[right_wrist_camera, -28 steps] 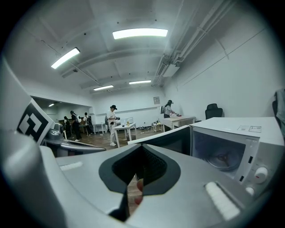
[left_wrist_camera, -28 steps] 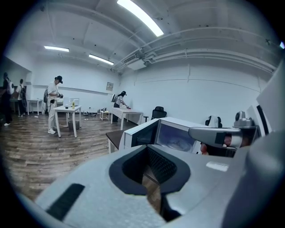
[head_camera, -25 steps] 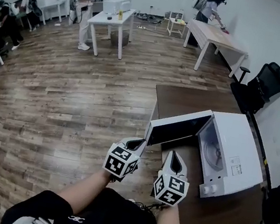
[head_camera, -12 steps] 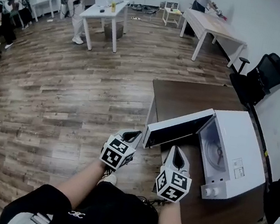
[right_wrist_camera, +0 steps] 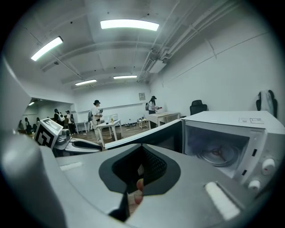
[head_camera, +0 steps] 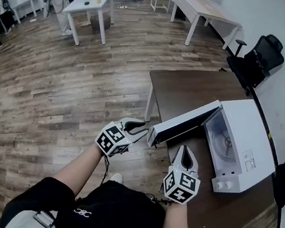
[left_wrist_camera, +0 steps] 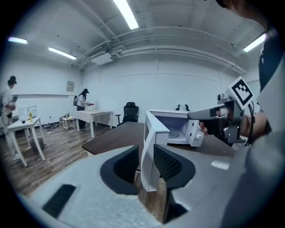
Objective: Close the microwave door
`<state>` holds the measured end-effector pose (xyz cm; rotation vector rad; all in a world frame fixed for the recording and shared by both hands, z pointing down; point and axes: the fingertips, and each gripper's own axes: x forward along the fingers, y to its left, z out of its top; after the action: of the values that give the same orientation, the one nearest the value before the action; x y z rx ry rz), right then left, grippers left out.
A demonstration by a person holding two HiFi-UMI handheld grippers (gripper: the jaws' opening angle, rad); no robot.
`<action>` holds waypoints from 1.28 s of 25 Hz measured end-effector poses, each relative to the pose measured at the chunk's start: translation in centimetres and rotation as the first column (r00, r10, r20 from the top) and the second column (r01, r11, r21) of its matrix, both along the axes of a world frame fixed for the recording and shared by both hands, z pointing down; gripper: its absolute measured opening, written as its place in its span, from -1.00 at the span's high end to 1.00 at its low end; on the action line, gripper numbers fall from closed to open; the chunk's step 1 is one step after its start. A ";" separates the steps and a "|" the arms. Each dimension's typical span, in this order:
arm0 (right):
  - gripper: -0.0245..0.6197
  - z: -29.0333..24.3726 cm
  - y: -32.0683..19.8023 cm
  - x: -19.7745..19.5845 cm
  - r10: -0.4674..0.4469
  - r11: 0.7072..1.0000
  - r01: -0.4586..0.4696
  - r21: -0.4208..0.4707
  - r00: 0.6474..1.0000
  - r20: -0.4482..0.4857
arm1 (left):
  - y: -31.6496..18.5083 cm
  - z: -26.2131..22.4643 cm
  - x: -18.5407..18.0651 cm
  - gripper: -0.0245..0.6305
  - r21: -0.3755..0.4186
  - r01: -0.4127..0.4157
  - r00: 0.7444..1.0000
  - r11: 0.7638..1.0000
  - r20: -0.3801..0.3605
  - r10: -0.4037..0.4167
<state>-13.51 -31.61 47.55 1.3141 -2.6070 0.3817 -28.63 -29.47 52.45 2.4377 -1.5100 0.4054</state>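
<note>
Left hand-held gripper (head_camera: pixel 143 129): jaws opening, with the free edge of the microwave door (head_camera: pixel 181 124) standing upright between them. There's a gap on its left pad side. The right pad is close to the edge, can't tell if it touches. I read this as not gripped.

Key relation: the door's long axis runs from that hand-held gripper away and to the right, up to the hinge at the far front corner of the microwave (head_camera: pixel 244 139). So the free end is at the left hand-held gripper, and that one is clearly nearer to the part that has to move. To close, the free edge has to swing right and back toward the person, onto the open cavity.

Right hand-held gripper (head_camera: pixel 184 152): jaws together, nothing between them. It sits over the desk (head_camera: pixel 190 92), to the right of the door's free edge and just left of the cavity. Judging by this, it's inside the wedge the door has to sweep, so it likely has to clear out or do the pushing itself.

Microwave body is to the right of both, on the desk, with the cavity and turntable exposed.

Hard to see:
- the hinge itself
- the latch side of the cavity
- the door's outer face, seen only edge-on from the left gripper view
- the near desk edge, which is hidden by the person's arms
</note>
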 end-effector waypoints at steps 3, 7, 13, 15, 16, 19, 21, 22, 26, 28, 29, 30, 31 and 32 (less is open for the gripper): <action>0.91 0.6 0.1 0.4 0.047 0.999 -0.047 -0.015 0.999 -0.012 | -0.7 0.5 0.1 0.53 -0.013 -0.148 0.988 0.989 0.034 0.149; 0.91 1.2 0.2 0.8 0.105 0.994 -0.106 -0.023 0.994 -0.031 | -1.3 1.3 0.4 0.40 -0.045 -0.311 0.948 0.949 0.055 0.313; 0.91 1.9 0.5 1.6 0.198 0.979 -0.201 -0.037 0.979 -0.056 | -1.9 3.0 1.1 0.35 -0.086 -0.436 0.896 0.896 0.054 0.441; 0.91 1.9 0.7 1.8 0.227 0.972 -0.230 -0.040 0.972 -0.060 | -2.0 3.4 1.4 0.35 -0.097 -0.464 0.881 0.881 0.056 0.470; 0.91 1.9 0.9 1.9 0.240 0.969 -0.243 -0.041 0.969 -0.060 | -2.0 3.5 1.5 0.35 -0.102 -0.475 0.874 0.874 0.058 0.482; 0.91 2.0 1.1 2.2 0.272 0.960 -0.275 -0.042 0.960 -0.062 | -2.2 3.5 1.9 0.36 -0.099 -0.496 0.862 0.863 0.060 0.503; 0.91 2.2 1.2 2.5 0.290 0.955 -0.293 -0.044 0.955 -0.065 | -2.5 3.5 2.2 0.36 -0.096 -0.508 0.855 0.856 0.060 0.515; 0.91 2.3 1.3 2.7 0.300 0.952 -0.303 -0.045 0.952 -0.066 | -2.5 3.6 2.3 0.36 -0.094 -0.515 0.851 0.852 0.059 0.522; 0.91 2.5 2.0 3.4 0.337 0.939 -0.340 -0.050 0.939 -0.066 | -2.2 3.5 2.8 0.31 -0.090 -0.543 0.834 0.835 0.053 0.549; 0.91 2.5 2.3 3.8 0.352 0.933 -0.355 -0.052 0.934 -0.065 | -2.1 3.5 3.2 0.27 -0.090 -0.558 0.825 0.825 0.048 0.563; 0.91 2.6 2.5 4.0 0.359 0.930 -0.362 -0.054 0.931 -0.065 | -2.0 3.5 3.6 0.26 -0.091 -0.567 0.819 0.819 0.045 0.572; 0.91 2.6 2.6 4.3 0.367 0.927 -0.370 -0.055 0.928 -0.064 | -1.9 3.6 4.0 0.25 -0.091 -0.577 0.812 0.812 0.041 0.582; 0.91 2.7 2.8 4.7 0.375 0.924 -0.378 -0.056 0.925 -0.065 | -1.8 3.6 4.5 0.24 -0.091 -0.588 0.805 0.804 0.037 0.593; 0.91 2.8 2.9 5.1 0.383 0.920 -0.387 -0.056 0.921 -0.067 | -1.7 3.6 5.1 0.24 -0.091 -0.600 0.796 0.795 0.034 0.604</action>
<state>-8.44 -28.67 50.37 1.7876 -2.2591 0.4812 -23.56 -31.13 56.06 2.8189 -0.6637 0.6414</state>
